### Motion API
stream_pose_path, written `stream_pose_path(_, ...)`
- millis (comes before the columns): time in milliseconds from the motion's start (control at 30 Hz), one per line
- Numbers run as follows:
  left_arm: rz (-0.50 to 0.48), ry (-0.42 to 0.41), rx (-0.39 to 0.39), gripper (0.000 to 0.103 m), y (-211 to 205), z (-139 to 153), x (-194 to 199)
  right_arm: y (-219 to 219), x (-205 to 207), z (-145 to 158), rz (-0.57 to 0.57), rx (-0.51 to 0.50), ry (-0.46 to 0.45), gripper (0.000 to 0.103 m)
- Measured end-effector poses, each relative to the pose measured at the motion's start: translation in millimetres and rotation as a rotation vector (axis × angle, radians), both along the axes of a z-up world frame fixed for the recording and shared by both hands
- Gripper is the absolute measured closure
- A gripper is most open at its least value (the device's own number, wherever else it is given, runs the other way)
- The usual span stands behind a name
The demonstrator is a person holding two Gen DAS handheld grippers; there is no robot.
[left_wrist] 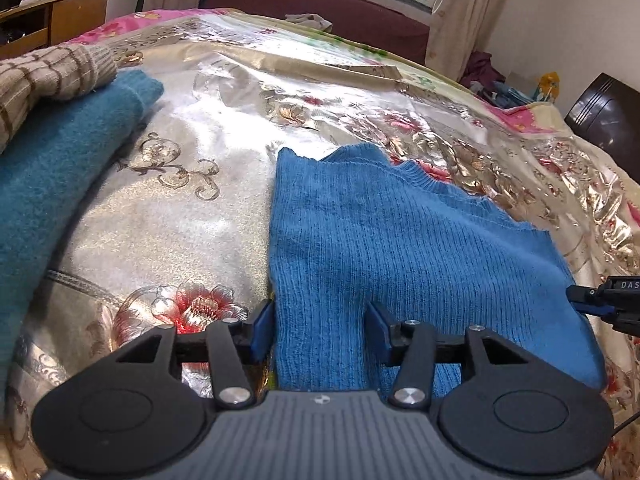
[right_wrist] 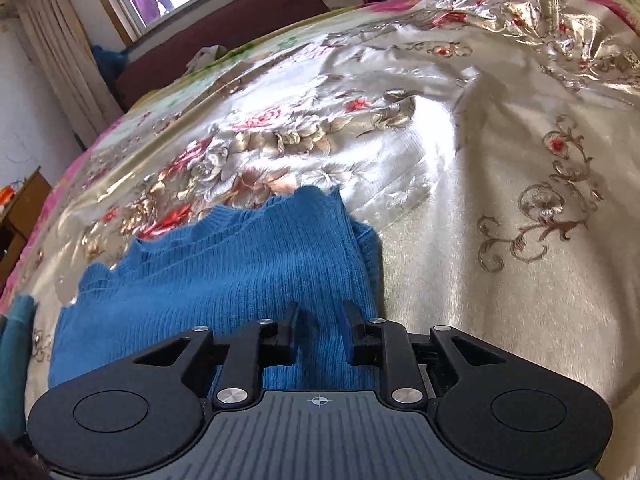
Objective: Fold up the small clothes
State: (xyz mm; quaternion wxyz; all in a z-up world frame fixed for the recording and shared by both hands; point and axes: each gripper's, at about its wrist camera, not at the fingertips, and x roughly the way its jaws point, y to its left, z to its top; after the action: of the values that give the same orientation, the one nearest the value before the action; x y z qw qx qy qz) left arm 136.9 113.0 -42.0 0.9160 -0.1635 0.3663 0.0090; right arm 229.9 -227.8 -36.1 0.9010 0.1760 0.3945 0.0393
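A blue knit sweater lies folded into a narrow rectangle on the shiny floral bedspread. My left gripper stands open over its near left edge: one finger is just off the knit and the other rests on top, neither pinching anything. My right gripper is at the sweater's near right edge. Its jaws are narrow, with a ridge of blue knit filling the gap between them. Its tip shows at the right rim of the left wrist view.
A teal sweater lies folded at the left with a beige checked sweater on top. A wooden dresser stands beyond them and a dark headboard at the far right. Bedspread stretches right of the blue sweater.
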Motion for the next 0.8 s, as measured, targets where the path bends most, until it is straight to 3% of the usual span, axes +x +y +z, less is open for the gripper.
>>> stream_pose_path(167,-0.015,0.003,0.025,0.050,-5.4,2.8,1.2,-15.1,-3.9,1.1,-0.040,0.079,-0.018,0.081)
stream_pose_path(300,-0.011,0.002,0.028,0.049,-3.9,5.1,4.4,-15.6,-2.0,1.1,-0.043,0.037,-0.025,0.081)
stream_pose_path(533,-0.022,0.011,0.050,0.048,-6.4,7.0,11.8,-16.2,8.6,-4.3,-0.022,0.060,-0.009,0.079)
stream_pose_path(667,-0.021,0.018,0.050,0.047,-7.0,6.9,15.1,-18.6,5.9,-1.1,0.002,0.063,-0.015,0.094)
stream_pose_path(767,-0.021,0.016,0.051,0.047,-7.5,8.7,16.0,-28.7,4.0,-0.2,-0.014,0.092,-0.019,0.093)
stream_pose_path(800,-0.021,0.015,0.054,0.047,-7.8,9.3,16.4,-31.6,3.9,0.0,-0.022,0.100,-0.023,0.086)
